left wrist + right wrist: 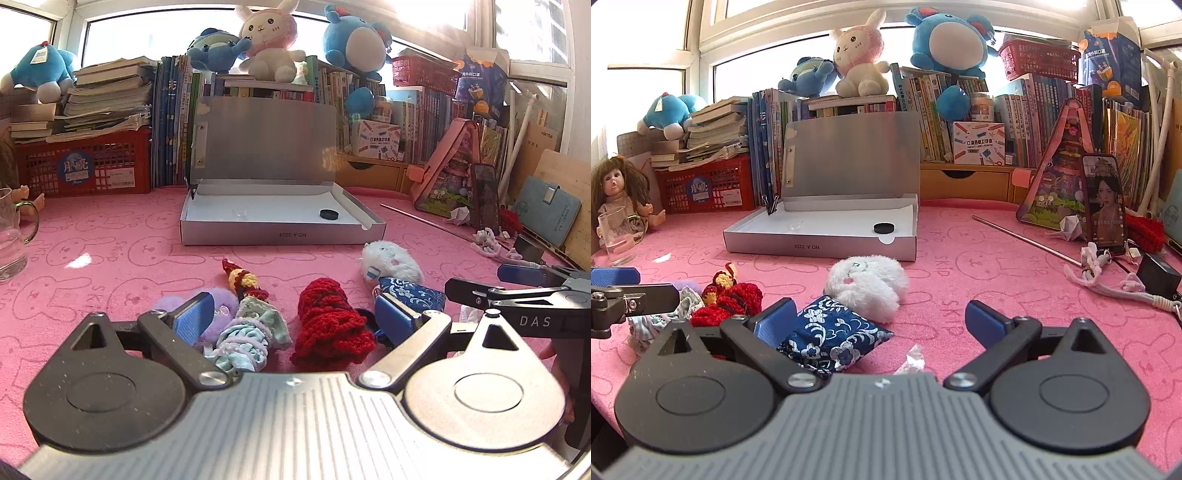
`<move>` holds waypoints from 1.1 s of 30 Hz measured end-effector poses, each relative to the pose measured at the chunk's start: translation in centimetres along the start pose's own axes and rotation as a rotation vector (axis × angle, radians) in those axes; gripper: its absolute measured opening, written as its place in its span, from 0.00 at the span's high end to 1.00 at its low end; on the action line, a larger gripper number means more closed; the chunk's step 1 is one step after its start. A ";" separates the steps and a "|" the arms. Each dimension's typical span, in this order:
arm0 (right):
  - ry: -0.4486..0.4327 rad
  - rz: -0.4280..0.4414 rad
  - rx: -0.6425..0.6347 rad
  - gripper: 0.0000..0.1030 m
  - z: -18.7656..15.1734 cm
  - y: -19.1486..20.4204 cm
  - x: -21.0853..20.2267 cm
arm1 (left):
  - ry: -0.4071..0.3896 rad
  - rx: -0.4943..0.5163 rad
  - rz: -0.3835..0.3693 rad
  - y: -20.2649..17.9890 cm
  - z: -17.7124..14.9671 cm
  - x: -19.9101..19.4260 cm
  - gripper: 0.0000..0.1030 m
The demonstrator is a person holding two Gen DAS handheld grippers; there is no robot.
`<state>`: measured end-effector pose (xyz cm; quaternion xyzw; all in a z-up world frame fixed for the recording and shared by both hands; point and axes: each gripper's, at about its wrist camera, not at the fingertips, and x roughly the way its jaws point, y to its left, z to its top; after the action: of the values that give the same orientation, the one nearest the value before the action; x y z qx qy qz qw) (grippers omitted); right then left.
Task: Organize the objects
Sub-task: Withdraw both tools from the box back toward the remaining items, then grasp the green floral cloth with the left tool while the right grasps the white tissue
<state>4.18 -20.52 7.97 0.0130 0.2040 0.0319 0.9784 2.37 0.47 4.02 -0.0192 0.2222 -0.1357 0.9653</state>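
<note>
A: Okay, quick pass; left claw (295,317) is spread wide and low over the pink surface (110,258), holding nothing; the red knit piece (330,325) and the pale green cloth bundle (247,338) both sit between its fingers.

B: Right claw (882,321) is spread too, empty; the blue floral pouch (834,338) lies just beside its left finger, the white fluffy toy (868,282) a bit past that.

A: Step in hand looks like picking one soft item for the box (280,230); I'd centre on the red knit piece alone, or the bundle gets pinched with it; close on the thick middle, it's squashy and could slip.

B: Agreed; the purple fuzzy thing (221,314) and the striped knit toy (243,278) are close by the left finger, so come straight down.

A: Containers; the box is open, lid propped upright against the books, a clip at its back left corner; inside, a black disc (330,214) near the right side and a small clear thing (240,213), can't tell what.

B: Glass mug (13,236) at the far left looks empty; red crates hold nothing I can make out.
</note>
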 end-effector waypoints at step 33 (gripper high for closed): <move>0.116 0.044 -0.050 0.04 -3.6 1.5 -0.8 | 0.010 0.032 0.101 1.2 -2.1 0.1 0.25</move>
<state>1.95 -19.04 4.99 -0.0087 0.2594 0.0589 0.9639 1.88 1.69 1.98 0.0083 0.2254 -0.0905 0.9700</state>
